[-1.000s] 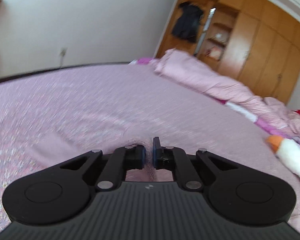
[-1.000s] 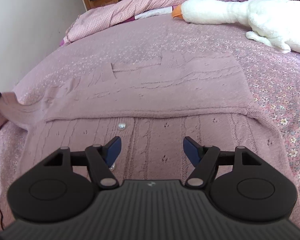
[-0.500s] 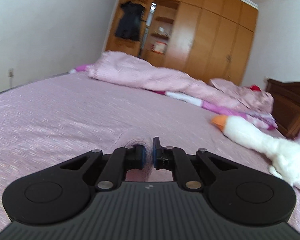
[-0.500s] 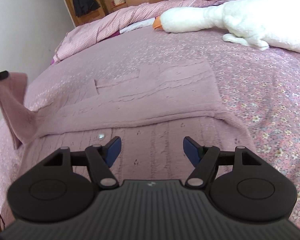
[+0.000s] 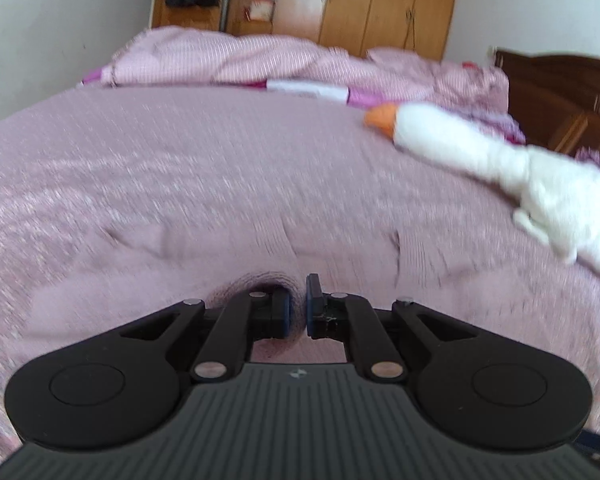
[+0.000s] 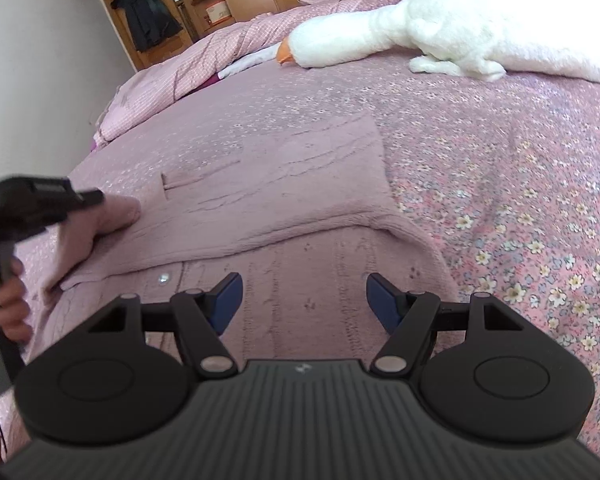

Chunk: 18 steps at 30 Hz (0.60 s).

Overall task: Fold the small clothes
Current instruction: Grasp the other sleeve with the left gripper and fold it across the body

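A dusty-pink cable-knit cardigan (image 6: 284, 208) is spread, partly folded, on the floral pink bedspread (image 6: 520, 184). The left gripper (image 5: 297, 312) is seen with jaws clamped on a sleeve end at the left. The right gripper (image 6: 304, 300) is held over the near hem, jaws apart, nothing between them. A white plush goose (image 6: 440, 28) lies far right.

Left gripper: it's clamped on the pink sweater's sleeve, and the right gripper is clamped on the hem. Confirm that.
Not quite. The left gripper is shut on the sleeve of the pink sweater, but the right gripper is open: the right wrist view shows its jaws spread wide above the knit, holding nothing.
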Tool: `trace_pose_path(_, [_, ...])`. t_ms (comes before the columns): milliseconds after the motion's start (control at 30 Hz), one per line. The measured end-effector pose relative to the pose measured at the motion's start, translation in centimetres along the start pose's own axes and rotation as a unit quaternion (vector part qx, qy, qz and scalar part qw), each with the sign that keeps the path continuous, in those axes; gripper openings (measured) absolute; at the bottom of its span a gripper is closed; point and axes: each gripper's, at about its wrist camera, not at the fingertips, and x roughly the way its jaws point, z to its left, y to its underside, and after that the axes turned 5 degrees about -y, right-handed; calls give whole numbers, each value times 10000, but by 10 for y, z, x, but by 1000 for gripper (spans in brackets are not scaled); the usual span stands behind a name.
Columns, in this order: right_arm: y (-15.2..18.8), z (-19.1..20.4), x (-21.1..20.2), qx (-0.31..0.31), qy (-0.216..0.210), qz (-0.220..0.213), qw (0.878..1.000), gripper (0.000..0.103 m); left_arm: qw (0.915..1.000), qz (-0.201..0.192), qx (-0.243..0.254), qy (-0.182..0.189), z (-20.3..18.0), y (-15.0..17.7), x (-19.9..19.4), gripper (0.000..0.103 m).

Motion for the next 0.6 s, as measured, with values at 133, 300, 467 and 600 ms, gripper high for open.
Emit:
trace_pose_path(133, [2, -9, 1, 100, -71, 12, 9999, 70, 9992, 385, 85, -4, -6, 14, 21, 8])
trace_pose_path(300, [3, -12, 4, 112, -149, 12, 9998, 70, 9975, 697, 84, 1, -4, 24, 31, 28])
trace_pose_path(467, [4, -13, 3, 134, -174, 5, 9998, 70, 9967, 743, 187, 253, -5, 24, 20, 66])
trace_pose_path(600, [3, -10, 1, 126, -168, -7, 9998, 70, 9955, 790, 395, 338, -1, 23, 0, 69])
